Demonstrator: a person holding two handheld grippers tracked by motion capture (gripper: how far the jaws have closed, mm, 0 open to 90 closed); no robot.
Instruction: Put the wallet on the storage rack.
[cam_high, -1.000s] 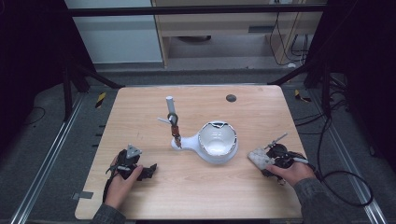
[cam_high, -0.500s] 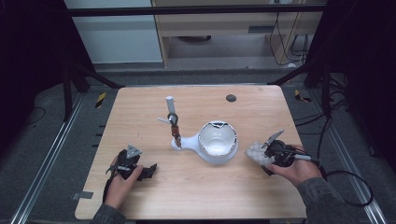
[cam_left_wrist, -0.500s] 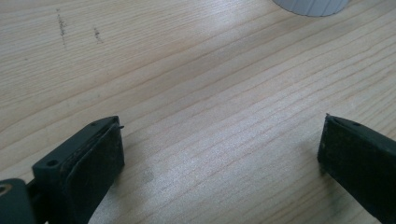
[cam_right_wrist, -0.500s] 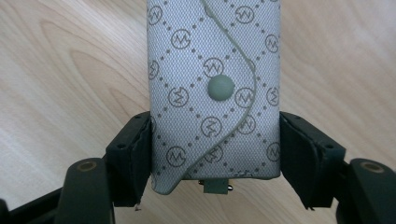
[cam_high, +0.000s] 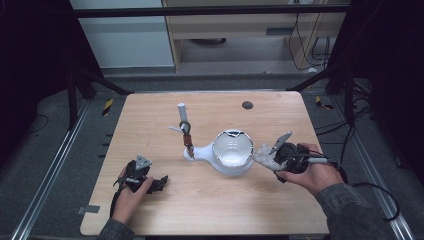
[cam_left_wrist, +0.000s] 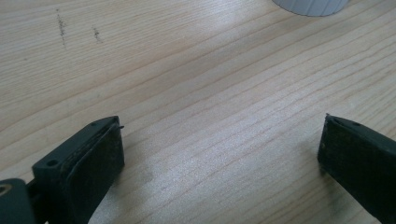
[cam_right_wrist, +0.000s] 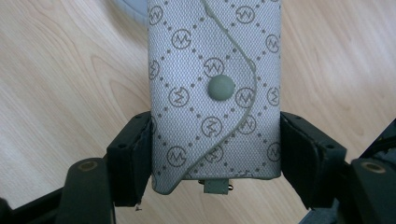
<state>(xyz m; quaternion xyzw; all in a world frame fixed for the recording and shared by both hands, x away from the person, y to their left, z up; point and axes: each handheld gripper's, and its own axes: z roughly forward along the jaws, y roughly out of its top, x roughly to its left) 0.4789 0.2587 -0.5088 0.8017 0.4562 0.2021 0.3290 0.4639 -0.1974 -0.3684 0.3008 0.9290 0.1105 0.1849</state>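
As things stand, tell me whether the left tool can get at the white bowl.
Probably yes. The left tool rests open on the table, with bare wood between it and the white bowl; the right tool holds a patterned pouch at the bowl's far side.

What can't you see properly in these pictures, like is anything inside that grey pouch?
- Grey patterned snap pouch: its inside, right gripper view; snapped flap covers it. Top cut by the frame edge.
- White bowl-shaped dish: a sliver in left gripper view, cut by the top edge.
- Small brown thing hanging on the white stand: high view, too small to identify.
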